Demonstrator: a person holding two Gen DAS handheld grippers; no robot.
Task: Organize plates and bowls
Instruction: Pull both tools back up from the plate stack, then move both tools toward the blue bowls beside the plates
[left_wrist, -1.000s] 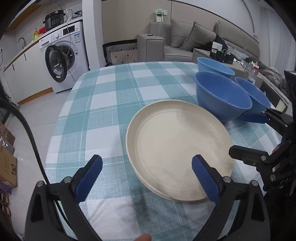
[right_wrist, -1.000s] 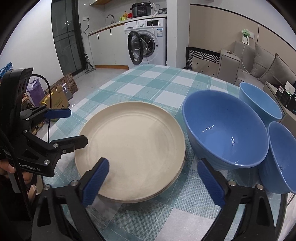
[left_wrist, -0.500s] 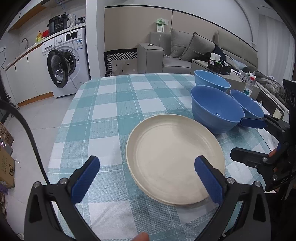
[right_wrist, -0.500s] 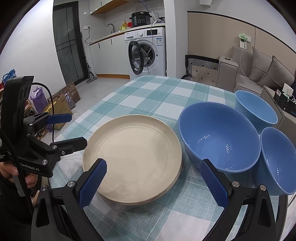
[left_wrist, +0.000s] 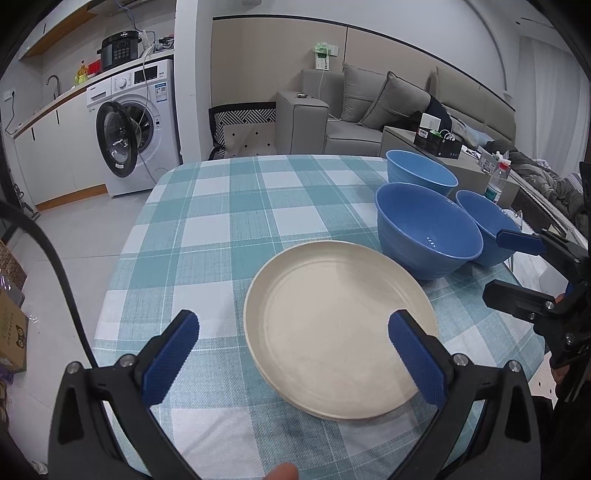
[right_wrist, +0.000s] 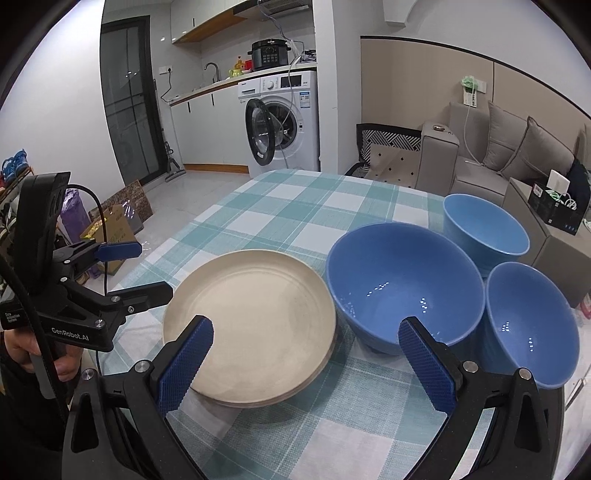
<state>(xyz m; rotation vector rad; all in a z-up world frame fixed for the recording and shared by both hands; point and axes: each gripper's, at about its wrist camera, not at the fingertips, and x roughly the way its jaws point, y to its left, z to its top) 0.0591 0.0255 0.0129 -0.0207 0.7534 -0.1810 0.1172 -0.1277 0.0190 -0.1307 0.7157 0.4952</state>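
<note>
A stack of cream plates (left_wrist: 340, 325) (right_wrist: 255, 325) lies on the checked table. Three blue bowls stand to its right: a large one (left_wrist: 428, 230) (right_wrist: 402, 280), a far one (left_wrist: 419, 175) (right_wrist: 484, 229) and a smaller near one (left_wrist: 484, 221) (right_wrist: 532, 321). My left gripper (left_wrist: 295, 354) is open and empty above the near edge of the plates; it shows in the right wrist view (right_wrist: 136, 269). My right gripper (right_wrist: 306, 358) is open and empty above the plates and the large bowl; it shows in the left wrist view (left_wrist: 517, 266).
The teal checked tablecloth (left_wrist: 221, 229) covers the table. A washing machine (left_wrist: 129, 129) with its door open stands beyond, a grey sofa (left_wrist: 369, 107) at the back, a low table with boxes (left_wrist: 439, 144) to the right.
Both grippers have pulled back and risen from the table, so plates and bowls look smaller and farther. Both stay open. Nothing on the table has moved.
</note>
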